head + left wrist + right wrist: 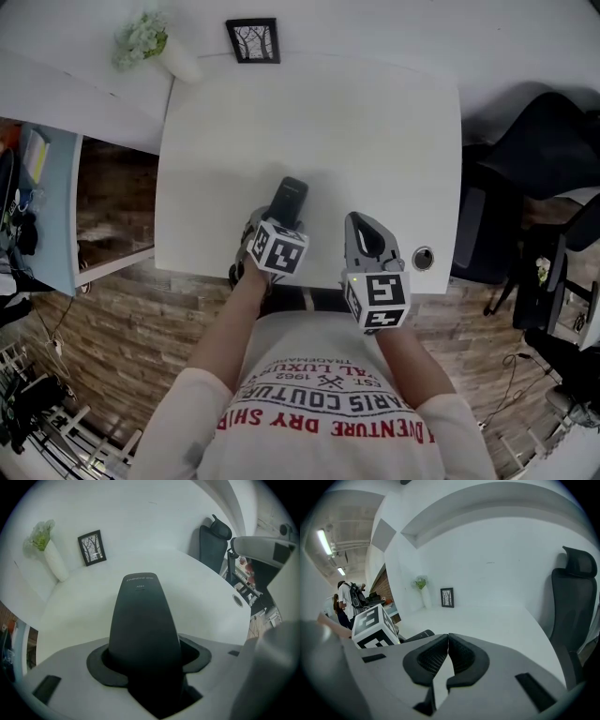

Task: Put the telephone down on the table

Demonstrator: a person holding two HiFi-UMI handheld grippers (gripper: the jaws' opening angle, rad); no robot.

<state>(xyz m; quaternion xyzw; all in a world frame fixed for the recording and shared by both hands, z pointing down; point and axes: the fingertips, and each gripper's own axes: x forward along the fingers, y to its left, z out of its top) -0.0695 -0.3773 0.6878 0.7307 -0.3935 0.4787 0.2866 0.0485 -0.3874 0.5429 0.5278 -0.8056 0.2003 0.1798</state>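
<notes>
The telephone is a slim black handset. It sticks out forward from my left gripper, which is shut on its near end, over the front part of the white table. In the left gripper view the telephone fills the gap between the dark pads and points toward the table's far side. Whether it touches the tabletop I cannot tell. My right gripper hovers over the table's front edge, to the right of the left one. Its pads meet at the tips in the right gripper view, with nothing between them.
A white vase with a green plant and a small black picture frame stand at the table's far edge. A round cable hole lies near the front right corner. Black office chairs stand to the right. People stand far off left.
</notes>
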